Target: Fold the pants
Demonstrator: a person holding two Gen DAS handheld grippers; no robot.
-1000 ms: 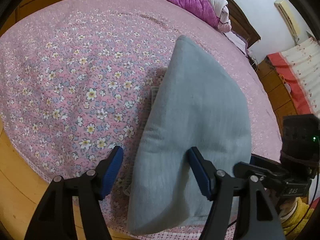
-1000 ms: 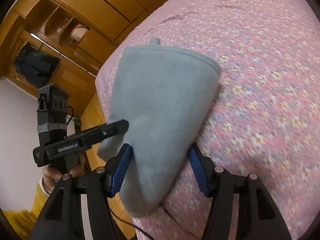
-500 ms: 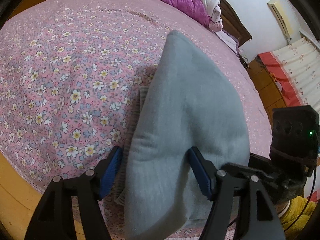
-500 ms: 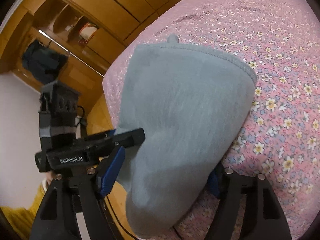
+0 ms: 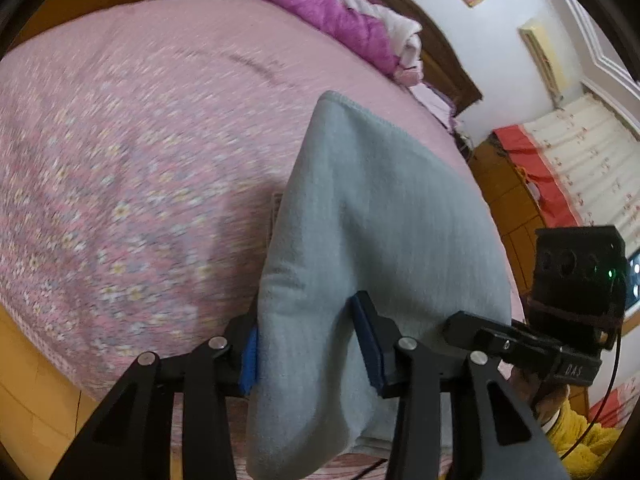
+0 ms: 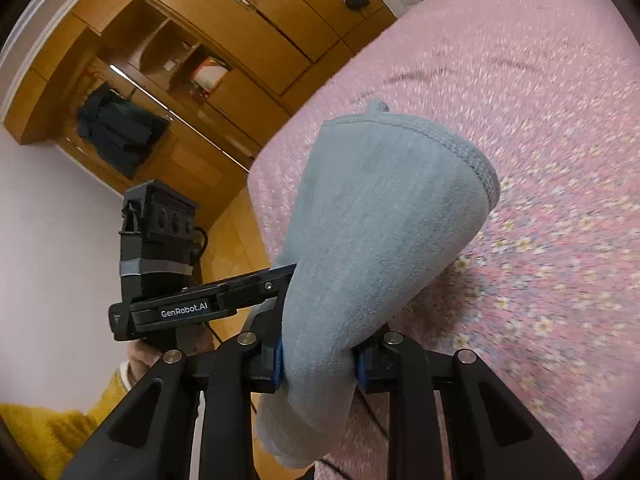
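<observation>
Grey pants (image 5: 372, 220), folded into a long strip, lie on the pink flowered bedspread (image 5: 120, 140) with their near end lifted. My left gripper (image 5: 308, 348) is closing on that near end, and its blue pads (image 5: 366, 340) pinch a bunched fold of the cloth. In the right wrist view the pants (image 6: 384, 216) rise from the bed towards the camera. My right gripper (image 6: 319, 364) is closing too, its pads squeezing the other corner of the same end. Each gripper shows in the other's view, right gripper (image 5: 520, 344) and left gripper (image 6: 200, 304).
A purple and white quilt (image 5: 352, 28) is heaped at the head of the bed by the dark headboard. Wooden wardrobes (image 6: 208, 52) stand beyond the bed's edge. A yellow sleeve (image 6: 48, 436) shows at the lower left. Wooden floor lies below the near bed edge.
Both pairs of jaws have narrowed from standing wide around the pants' near end to pinching it. Both grippers rose, and the gripped end has lifted off the bed.
</observation>
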